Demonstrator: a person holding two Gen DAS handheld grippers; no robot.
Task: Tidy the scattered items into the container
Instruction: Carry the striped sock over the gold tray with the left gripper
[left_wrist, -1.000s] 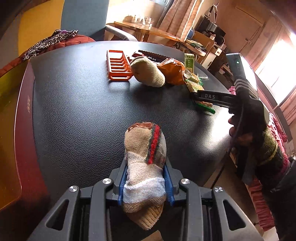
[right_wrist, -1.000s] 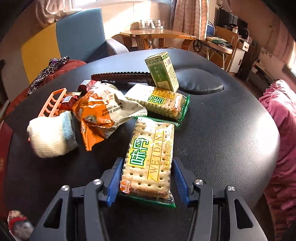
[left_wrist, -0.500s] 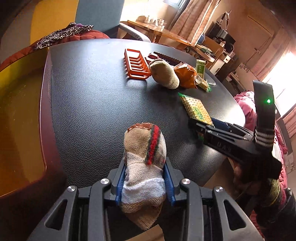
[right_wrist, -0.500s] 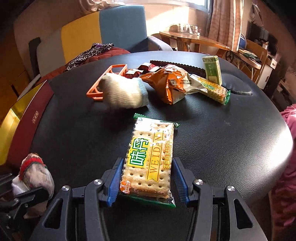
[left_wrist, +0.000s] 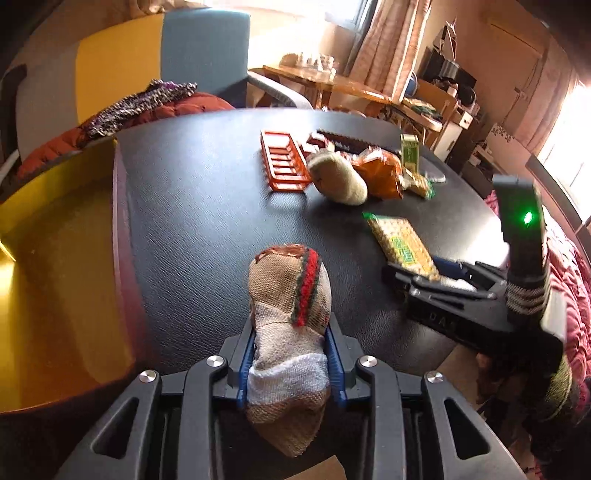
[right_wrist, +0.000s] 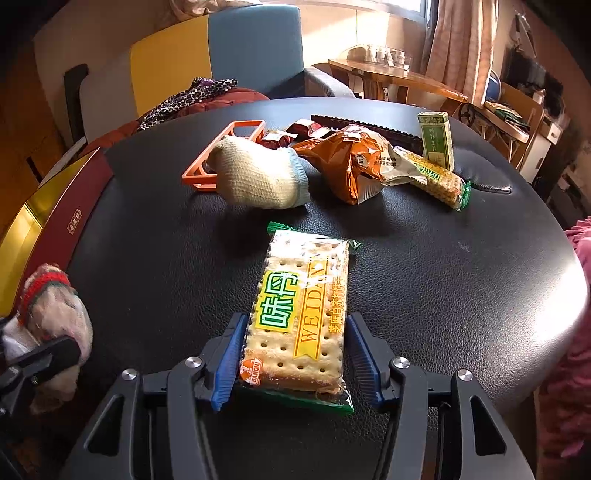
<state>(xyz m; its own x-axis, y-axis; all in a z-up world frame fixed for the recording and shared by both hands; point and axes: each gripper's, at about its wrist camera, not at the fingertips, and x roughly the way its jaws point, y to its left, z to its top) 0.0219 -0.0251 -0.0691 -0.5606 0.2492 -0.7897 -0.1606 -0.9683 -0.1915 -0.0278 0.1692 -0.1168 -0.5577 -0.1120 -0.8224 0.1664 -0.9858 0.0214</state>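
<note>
The view from both grippers has swung toward the left edge of the counter (left_wrist: 207, 206), and the yellow and red container (left_wrist: 55, 266) beside that edge now fills more of the left wrist view than a second ago. Both loads have come along.

The step in hand looks like carrying two things over to the container. The container sits just past the counter's left edge, low and open on top. The pile left behind, an orange rack (right_wrist: 225, 155), a white sock (right_wrist: 258, 177), an orange snack bag (right_wrist: 354, 162), a second cracker pack (right_wrist: 436, 181) and a green box (right_wrist: 436, 140), lies well apart at the far side.

The right gripper (right_wrist: 295, 354) has the cracker pack (right_wrist: 299, 314) between its blue pads, and its jaws have just opened a little, so the grip looks loose. The left gripper (left_wrist: 290, 362) has just squeezed tighter and holds the striped sock (left_wrist: 291, 314) firmly.

Next, each gripper needs to pass over the red rim and let go above the yellow inside. The near part of the counter is bare, so there is room. The two grippers are near each other and could bump.
</note>
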